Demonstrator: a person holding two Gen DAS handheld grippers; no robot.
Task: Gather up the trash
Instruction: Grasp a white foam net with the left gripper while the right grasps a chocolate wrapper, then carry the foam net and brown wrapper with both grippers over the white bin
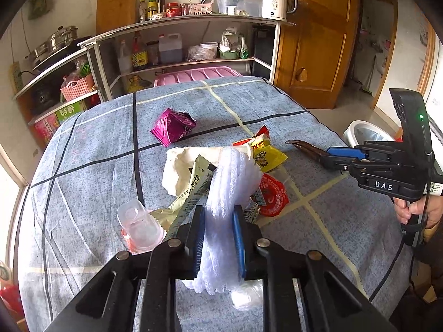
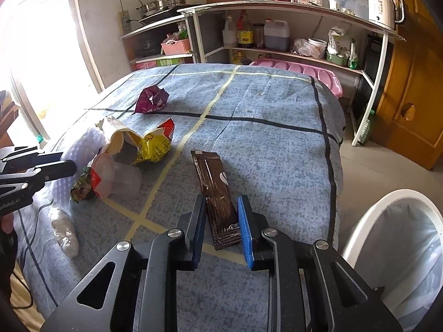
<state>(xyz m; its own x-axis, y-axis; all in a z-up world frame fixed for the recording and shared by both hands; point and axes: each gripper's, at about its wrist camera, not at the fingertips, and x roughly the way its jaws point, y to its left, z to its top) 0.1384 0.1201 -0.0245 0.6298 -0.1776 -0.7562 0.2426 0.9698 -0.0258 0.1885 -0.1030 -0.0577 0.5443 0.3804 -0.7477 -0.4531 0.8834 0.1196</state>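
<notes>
left tongs (image 1: 218, 221) clamp white foam net (image 1: 232, 182); right tongs (image 2: 221, 221) clamp brown wrapper (image 2: 218, 193).

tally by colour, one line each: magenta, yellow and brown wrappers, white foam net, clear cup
magenta wrapper: 1
yellow snack bag: 1
brown sachet: 1, in the right gripper
white foam net: 1, in the left gripper
clear plastic cup: 1
total: 5

Cluttered shelves (image 1: 177, 63) — wooden door (image 1: 313, 38)
</notes>
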